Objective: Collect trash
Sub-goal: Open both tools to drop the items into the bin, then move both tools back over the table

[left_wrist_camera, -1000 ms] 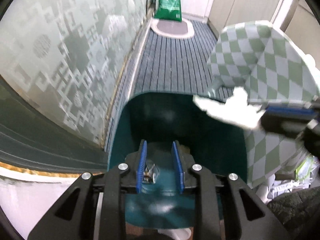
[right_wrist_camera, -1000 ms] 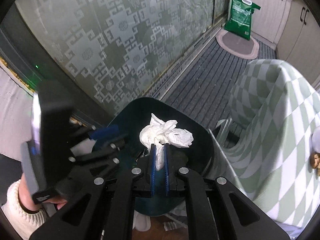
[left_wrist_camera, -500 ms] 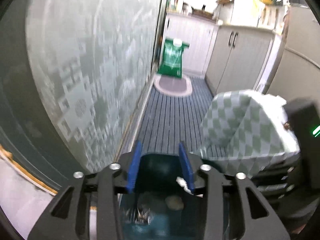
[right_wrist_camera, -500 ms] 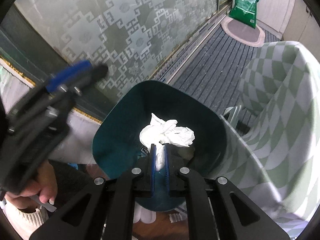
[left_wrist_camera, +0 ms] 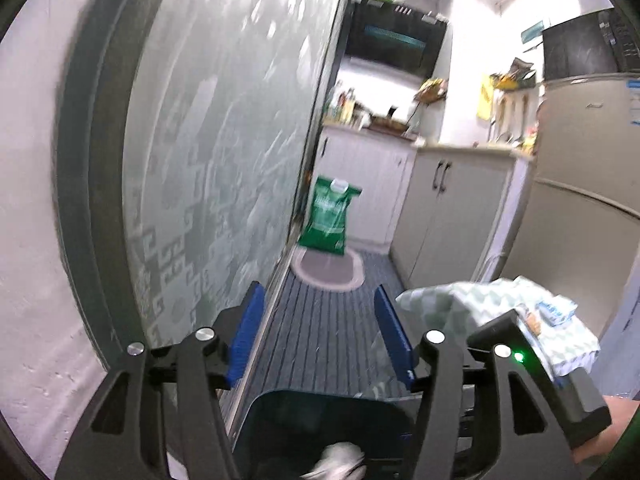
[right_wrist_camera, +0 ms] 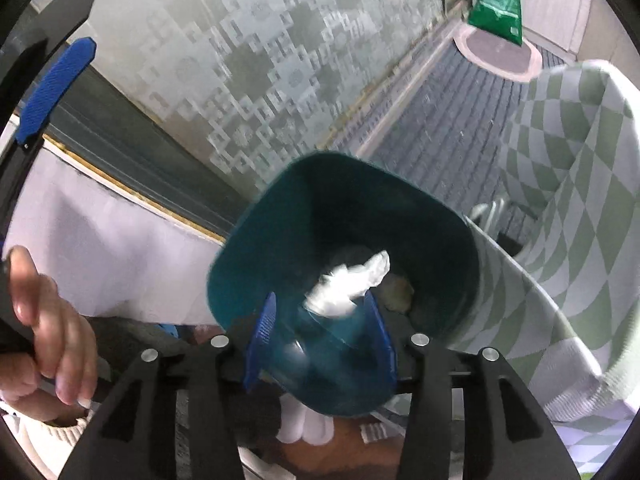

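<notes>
Tissue let go over the bin; both claws spreading, nothing clamped.

Right claw point(right_wrist_camera: 320, 332) points steeply down into the teal bin point(right_wrist_camera: 256, 240), jaws opening; the crumpled white tissue point(right_wrist_camera: 348, 282) sits blurred just past the fingertips, inside the bin mouth, no pad pressing on it, apparently dropping. Scraps lie at the bottom of the bin, too dim to name. The tissue looks very light, soft and crushable, not fragile and not slippery; any pinch across the bulk of the wad would hold it, though loose edges may tear or snag on a pad. Left claw point(left_wrist_camera: 320, 332) is up near level, aimed down the striped floor, jaws opening with nothing between them; the bin rim point(left_wrist_camera: 320, 394) and tissue point(left_wrist_camera: 340, 456) lie below it, well clear of its pads.
</notes>
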Motion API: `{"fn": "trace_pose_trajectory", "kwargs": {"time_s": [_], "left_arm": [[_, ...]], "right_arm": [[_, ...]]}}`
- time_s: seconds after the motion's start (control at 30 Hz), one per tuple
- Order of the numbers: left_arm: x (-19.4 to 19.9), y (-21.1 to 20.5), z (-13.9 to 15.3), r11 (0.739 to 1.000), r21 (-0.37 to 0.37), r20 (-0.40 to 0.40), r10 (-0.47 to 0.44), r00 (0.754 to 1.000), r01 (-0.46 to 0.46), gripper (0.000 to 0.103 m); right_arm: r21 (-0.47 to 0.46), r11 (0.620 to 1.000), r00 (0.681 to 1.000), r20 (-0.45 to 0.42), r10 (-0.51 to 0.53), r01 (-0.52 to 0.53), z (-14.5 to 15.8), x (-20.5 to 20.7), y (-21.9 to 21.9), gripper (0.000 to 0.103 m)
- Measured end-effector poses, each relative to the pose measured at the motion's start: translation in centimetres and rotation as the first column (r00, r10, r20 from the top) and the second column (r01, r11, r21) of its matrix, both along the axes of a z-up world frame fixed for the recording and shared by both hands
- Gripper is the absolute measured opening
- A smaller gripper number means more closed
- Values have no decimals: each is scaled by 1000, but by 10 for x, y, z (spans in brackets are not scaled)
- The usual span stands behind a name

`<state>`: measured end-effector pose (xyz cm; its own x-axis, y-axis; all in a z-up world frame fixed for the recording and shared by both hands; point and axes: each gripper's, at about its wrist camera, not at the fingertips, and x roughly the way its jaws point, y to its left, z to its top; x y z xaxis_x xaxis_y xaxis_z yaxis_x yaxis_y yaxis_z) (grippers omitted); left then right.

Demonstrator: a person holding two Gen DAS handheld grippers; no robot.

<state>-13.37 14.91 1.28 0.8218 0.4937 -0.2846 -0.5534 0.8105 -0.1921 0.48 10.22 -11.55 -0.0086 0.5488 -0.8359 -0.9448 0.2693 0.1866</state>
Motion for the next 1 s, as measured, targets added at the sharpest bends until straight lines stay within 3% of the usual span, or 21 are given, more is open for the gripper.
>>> {"fn": "trace_pose_trajectory", "kwargs": {"time_s": [0.17,0.3,0.53,0.73,1.0], "left_arm": [[-13,-16,17,997,54,142,-60,988,53,74],[-7,-22,20,994,62,159,-98,982,89,76],[4,-36,23,986,89,137,-154,979,142,78],[32,-51,18,975,63,96,-221,971,215,79],[91,-71,9,931,8,-7,-365,931,365,81]], "right_arm": [[154,988,999,50,-14,6,32,-1,-13,53],[264,964,994,98,-55,28,56,3,-31,56],[404,906,962,174,-211,126,90,26,-79,63],[453,862,922,185,-340,228,107,59,-133,65],[481,817,870,194,-453,319,121,98,-206,67]]}}
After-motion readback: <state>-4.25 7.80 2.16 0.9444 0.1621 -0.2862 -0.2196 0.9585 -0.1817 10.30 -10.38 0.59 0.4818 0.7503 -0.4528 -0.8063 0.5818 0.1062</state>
